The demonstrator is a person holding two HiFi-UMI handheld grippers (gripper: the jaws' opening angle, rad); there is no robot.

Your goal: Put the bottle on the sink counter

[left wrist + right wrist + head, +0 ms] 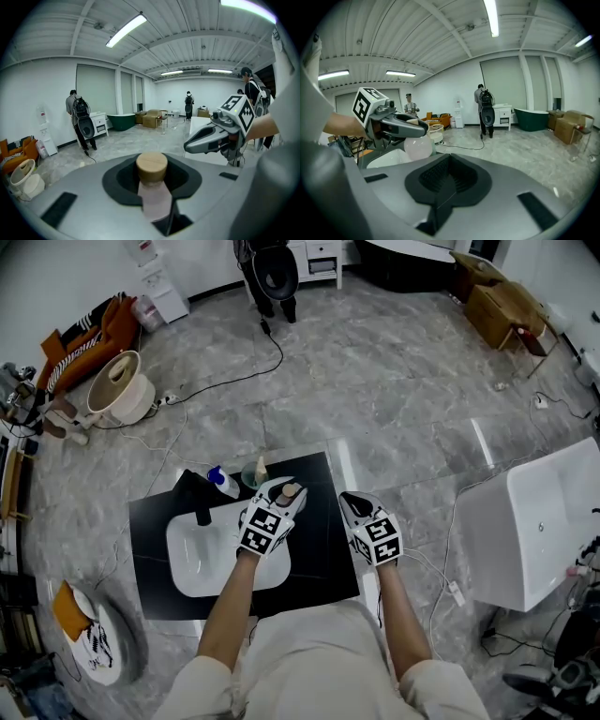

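A pale pink bottle with a round wooden cap [151, 165] stands up between the jaws of my left gripper [155, 199], which is shut on its body. In the head view this gripper [284, 495] holds the bottle [290, 490] above the far edge of the white sink basin [192, 559], set in a black counter [319, 563]. My right gripper [354, 507] hovers over the counter's right edge, shut and empty. In the right gripper view its jaws [443, 187] meet with nothing between them, and the bottle's round pink belly [417, 146] shows under the left gripper [401, 125].
On the counter behind the sink stand a black faucet [201, 503], a blue-capped bottle [222, 482] and a green cup [253, 475]. A white bathtub [534, 526] sits on the floor to the right. Cables cross the grey floor. People stand far off in the room.
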